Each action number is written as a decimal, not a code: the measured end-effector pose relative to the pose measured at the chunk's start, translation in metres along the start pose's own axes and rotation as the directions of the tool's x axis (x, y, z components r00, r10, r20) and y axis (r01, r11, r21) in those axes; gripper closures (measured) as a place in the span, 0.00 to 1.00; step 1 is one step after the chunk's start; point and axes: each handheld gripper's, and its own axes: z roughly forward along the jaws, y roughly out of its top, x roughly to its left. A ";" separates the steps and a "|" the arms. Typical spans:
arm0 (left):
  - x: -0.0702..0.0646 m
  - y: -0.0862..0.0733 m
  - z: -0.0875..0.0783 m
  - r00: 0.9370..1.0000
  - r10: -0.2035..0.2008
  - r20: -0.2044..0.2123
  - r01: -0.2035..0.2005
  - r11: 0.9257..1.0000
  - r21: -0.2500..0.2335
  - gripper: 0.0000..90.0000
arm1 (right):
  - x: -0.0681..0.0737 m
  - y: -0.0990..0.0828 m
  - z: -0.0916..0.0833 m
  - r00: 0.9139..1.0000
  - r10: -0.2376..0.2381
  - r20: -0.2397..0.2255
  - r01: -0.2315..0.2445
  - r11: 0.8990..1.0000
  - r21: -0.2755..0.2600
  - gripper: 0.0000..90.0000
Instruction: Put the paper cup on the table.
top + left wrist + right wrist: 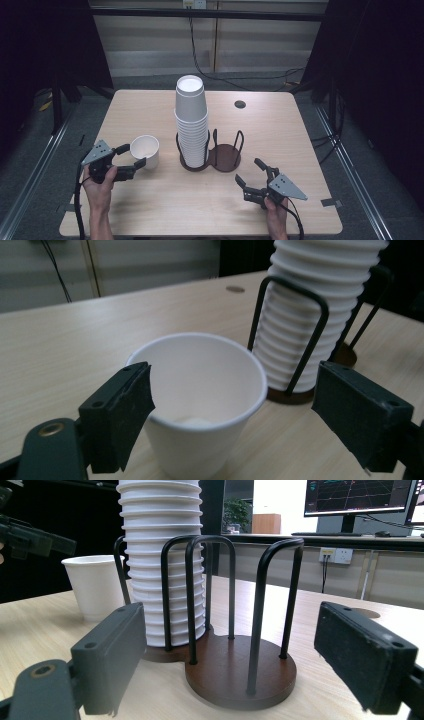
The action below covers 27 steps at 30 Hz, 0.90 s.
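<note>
A single white paper cup (145, 150) stands upright on the table at the left. My left gripper (136, 155) is open around its near side; in the left gripper view the left pad overlaps the rim of the cup (200, 390) and the right pad stands well apart from it. A tall stack of white cups (191, 120) sits in one ring of a dark wire cup holder (225, 157); the other ring is empty. My right gripper (246, 170) is open, holds nothing, and faces the empty ring (235, 670) from the near right.
A round cable hole (240, 104) lies in the table's far right part. The table's wooden top (300, 140) is bare on the right. Dark curtains flank the table, and cables run on the floor behind it.
</note>
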 end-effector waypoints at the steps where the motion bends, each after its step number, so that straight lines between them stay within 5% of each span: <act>1: -0.001 0.000 0.000 1.000 -0.005 0.028 0.006 1.000 -0.015 0.18 | 0.000 0.000 0.000 1.000 0.000 0.000 0.000 1.000 0.000 0.15; 3: -0.006 -0.001 0.000 0.999 -0.001 0.050 0.004 0.998 -0.058 0.18 | 0.000 0.000 0.000 1.000 0.000 0.000 0.000 1.000 0.000 0.15; 7: -0.019 -0.001 0.000 1.000 0.003 0.018 -0.001 0.995 -0.104 0.18 | 0.000 0.000 0.000 1.000 0.000 0.000 0.000 1.000 0.000 0.15; 18: -0.055 -0.006 0.013 0.998 0.056 0.003 -0.055 0.988 -0.144 0.17 | 0.000 0.000 0.000 1.000 0.000 0.002 0.000 1.000 -0.001 0.15; 27: -0.086 -0.021 0.038 0.998 0.056 0.029 -0.051 0.988 -0.147 0.18 | 0.000 0.000 0.000 1.000 -0.001 0.002 0.001 1.000 -0.002 0.15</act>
